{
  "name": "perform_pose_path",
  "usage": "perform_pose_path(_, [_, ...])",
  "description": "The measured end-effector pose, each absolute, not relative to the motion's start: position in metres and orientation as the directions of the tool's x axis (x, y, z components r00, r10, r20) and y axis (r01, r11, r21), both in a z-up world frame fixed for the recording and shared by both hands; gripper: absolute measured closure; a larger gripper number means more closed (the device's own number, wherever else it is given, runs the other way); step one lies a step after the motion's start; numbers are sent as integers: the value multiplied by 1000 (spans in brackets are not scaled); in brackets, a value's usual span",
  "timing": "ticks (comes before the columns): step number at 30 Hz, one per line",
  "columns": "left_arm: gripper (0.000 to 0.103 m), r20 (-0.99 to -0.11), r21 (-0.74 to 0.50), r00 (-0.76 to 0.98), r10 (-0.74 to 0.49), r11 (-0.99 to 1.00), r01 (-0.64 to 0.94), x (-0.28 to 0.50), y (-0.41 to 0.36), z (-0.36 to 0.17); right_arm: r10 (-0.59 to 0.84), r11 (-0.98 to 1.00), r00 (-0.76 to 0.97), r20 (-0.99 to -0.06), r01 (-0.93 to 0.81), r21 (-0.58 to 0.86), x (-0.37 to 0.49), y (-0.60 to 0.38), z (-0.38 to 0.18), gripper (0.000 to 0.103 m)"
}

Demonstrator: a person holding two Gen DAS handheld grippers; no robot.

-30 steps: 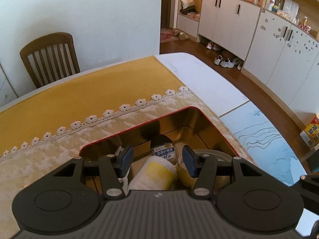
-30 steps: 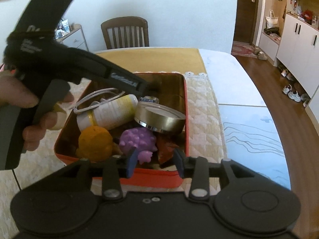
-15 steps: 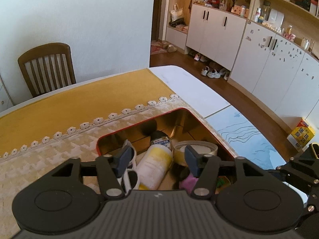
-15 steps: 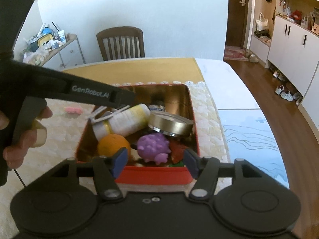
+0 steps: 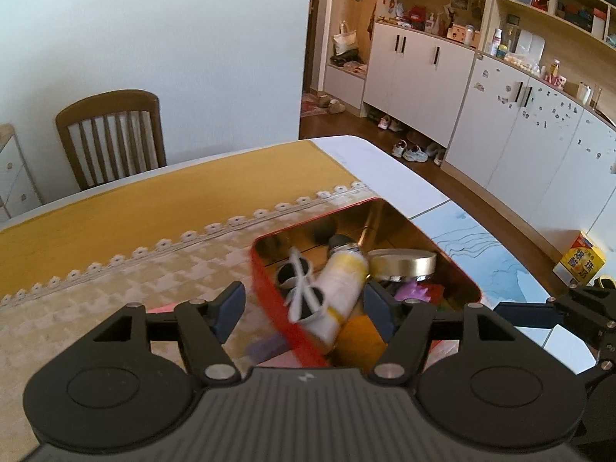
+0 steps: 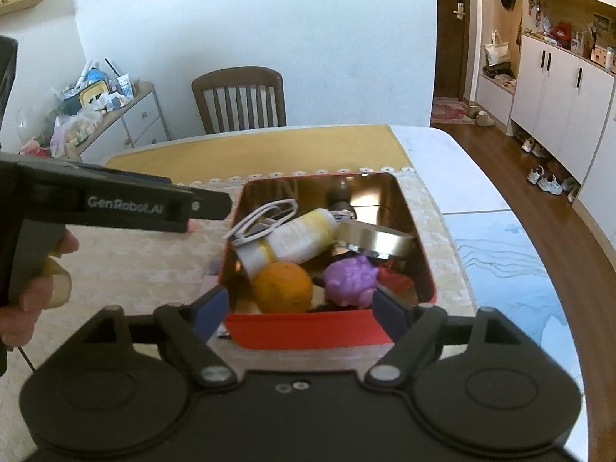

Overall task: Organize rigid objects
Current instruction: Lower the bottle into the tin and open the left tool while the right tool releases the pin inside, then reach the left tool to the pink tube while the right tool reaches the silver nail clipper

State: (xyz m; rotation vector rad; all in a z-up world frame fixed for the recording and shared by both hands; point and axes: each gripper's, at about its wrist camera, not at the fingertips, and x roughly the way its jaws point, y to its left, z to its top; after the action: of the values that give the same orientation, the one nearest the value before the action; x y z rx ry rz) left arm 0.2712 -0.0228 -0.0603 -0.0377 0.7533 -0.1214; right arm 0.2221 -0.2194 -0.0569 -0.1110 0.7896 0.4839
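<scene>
Two hand-held grippers, left (image 5: pixel 304 306), right (image 6: pixel 296 310), jaws just widening, empty; glossy red tin (image 6: pixel 308 337) holds knobbly purple toy (image 6: pixel 348 279).

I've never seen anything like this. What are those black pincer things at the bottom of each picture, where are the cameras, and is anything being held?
There is no robot here: a person holds a two-finger gripper in each hand. A camera on each gripper looks forward along its fingers, so each picture shows its own gripper at the bottom. One view is from the left gripper, the other from the right gripper, which also sees the left one from the side. On the cloth-covered table stands a red tin holding a white bottle, an orange ball, a purple toy, a round gold lid and a white cord. Both grippers' jaws have just been opening and hold nothing.
</scene>
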Motion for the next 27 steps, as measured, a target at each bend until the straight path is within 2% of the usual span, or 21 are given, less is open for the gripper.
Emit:
perform_pose_path(2, [35, -678, -78, 726, -119, 993, 91, 265, -14, -61, 376, 886, 603, -704, -457, 81, 218, -214, -58, 19])
perform_pose_path(4, [28, -676, -79, 728, -118, 993, 87, 259, -6, -61, 377, 887, 604, -703, -454, 85, 213, -210, -59, 17])
perform_pose_path(6, [25, -668, -74, 736, -110, 994, 81, 253, 3, -61, 380, 887, 603, -701, -452, 92, 210, -206, -59, 14])
perform_pose_path(13, [20, -666, -64, 740, -91, 996, 65, 240, 28, -67, 379, 889, 609, -697, -450, 89, 195, -187, -66, 8])
perform_pose_path(18, [18, -659, -65, 748, -80, 997, 49, 236, 46, -75, 395, 885, 613, -685, -455, 104, 187, -177, -69, 1])
perform_pose_path(27, [18, -665, -49, 746, -37, 999, 6, 245, 76, -96, 398, 886, 606, -689, -450, 117, 179, -154, -85, 0])
